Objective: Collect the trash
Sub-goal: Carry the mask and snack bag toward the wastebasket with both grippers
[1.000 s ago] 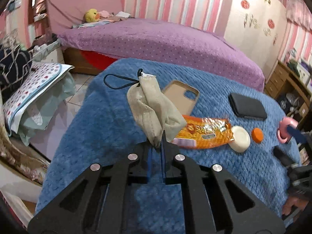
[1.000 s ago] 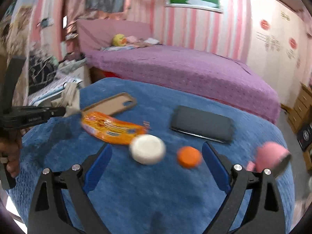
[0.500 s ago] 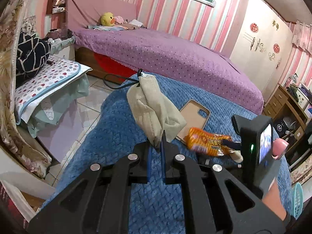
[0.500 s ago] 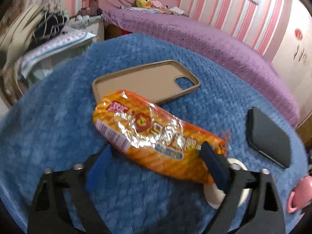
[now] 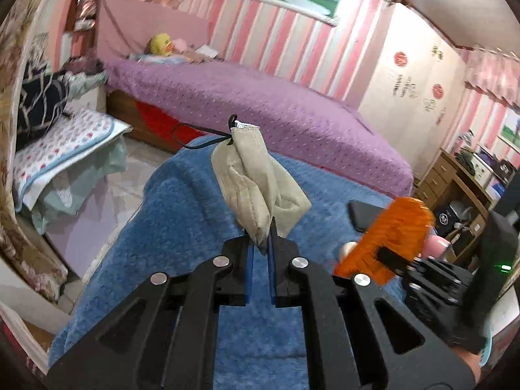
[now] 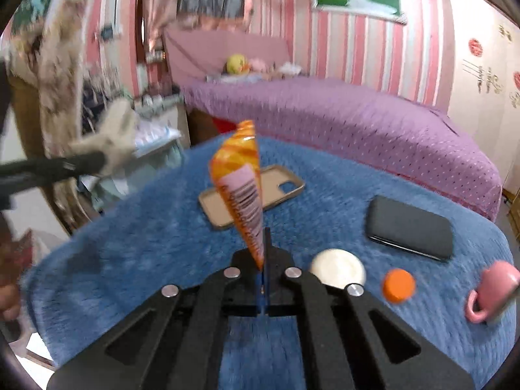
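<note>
Your right fingers [image 6: 262, 253] pinch the orange wrapper [image 6: 242, 182] by one end, clear of the blue worktop [image 6: 146, 243]; your left fingers [image 5: 259, 247] clamp the beige pouch [image 5: 256, 185], apparently ready to receive it.

My right gripper [image 6: 262, 260] clamped on orange snack wrapper [image 6: 242, 175]; wrapper stands upright above blue blanket [image 6: 156, 243], barcode side facing me. Behind wrapper, tan phone case [image 6: 282, 188] lies flat, inside up. Black phone [image 6: 409, 227] to right. Near my gripper: white round lid [image 6: 338, 268], orange cap [image 6: 398, 285], pink cup [image 6: 492, 287] on its side. At left, blurred, my left gripper [image 6: 97, 162] pinches beige cloth pouch [image 6: 113, 136]. Purple bed [image 6: 357, 120] beyond.
</note>
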Tool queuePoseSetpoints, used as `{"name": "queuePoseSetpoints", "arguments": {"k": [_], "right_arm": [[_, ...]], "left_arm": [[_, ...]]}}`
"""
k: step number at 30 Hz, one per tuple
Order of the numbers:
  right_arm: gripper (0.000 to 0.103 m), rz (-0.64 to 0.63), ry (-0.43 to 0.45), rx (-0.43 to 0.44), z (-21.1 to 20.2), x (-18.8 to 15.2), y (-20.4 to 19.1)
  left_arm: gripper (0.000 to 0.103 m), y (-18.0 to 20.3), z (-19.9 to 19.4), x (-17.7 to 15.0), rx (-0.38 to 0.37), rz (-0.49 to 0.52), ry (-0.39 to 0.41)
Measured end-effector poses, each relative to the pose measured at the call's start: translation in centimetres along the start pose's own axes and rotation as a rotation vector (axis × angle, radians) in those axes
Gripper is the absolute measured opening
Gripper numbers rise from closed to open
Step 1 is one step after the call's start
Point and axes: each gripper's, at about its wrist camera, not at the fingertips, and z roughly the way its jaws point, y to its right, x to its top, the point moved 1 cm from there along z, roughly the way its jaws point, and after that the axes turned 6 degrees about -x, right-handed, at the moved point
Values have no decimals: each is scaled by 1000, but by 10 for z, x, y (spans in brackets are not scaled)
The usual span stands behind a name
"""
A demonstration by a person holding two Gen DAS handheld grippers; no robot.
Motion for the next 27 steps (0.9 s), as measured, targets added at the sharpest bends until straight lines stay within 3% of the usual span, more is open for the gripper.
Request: {"name": "queuePoseSetpoints", "arguments": {"k": [5,14,20,27], "right_arm": [[0,85,49,-30,-74,-18,43],[0,199,141,-187,-173,-58,126],[0,190,150,-296,-212,-68,159],[0,237,144,-339,-235,-79,199]], "left_arm": [[6,39,-13,-11,-64,31,10],[6,142,-23,-52,-156,179,-16],[6,200,-35,-72,-222,235,10],[6,239,-20,-90,-270,272,-21]]}}
